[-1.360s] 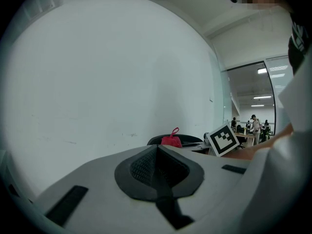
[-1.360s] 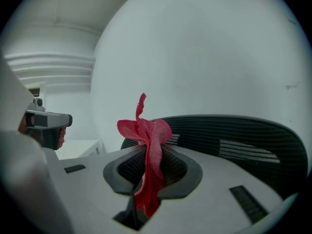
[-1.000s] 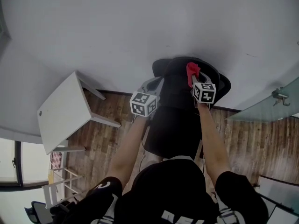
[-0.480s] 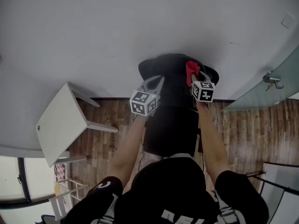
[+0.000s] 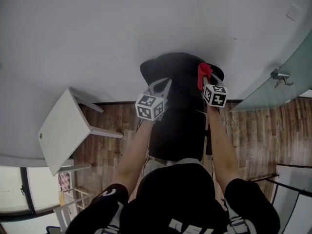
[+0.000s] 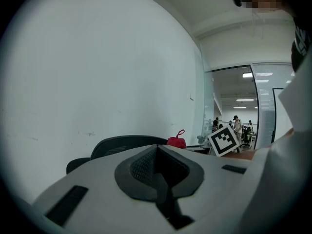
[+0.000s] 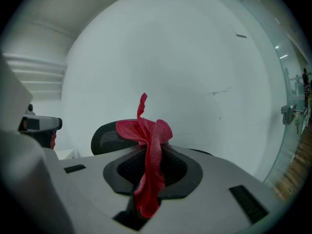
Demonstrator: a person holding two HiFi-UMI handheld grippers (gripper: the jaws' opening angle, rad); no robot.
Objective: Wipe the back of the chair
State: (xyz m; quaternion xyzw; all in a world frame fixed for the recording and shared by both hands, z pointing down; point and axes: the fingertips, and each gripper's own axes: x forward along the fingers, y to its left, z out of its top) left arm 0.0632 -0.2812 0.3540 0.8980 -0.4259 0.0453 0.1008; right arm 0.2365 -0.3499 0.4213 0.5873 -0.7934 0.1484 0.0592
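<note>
Your right gripper (image 5: 204,86) clamps red cloth (image 5: 203,72) by black chair back (image 5: 175,66); your left gripper (image 5: 165,83) jaws together, empty.

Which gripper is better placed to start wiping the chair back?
Right. The right gripper is shut on the red cloth and sits near the top of the black mesh chair back. The left gripper is shut with nothing between its jaws, so it has nothing to wipe with.
</note>
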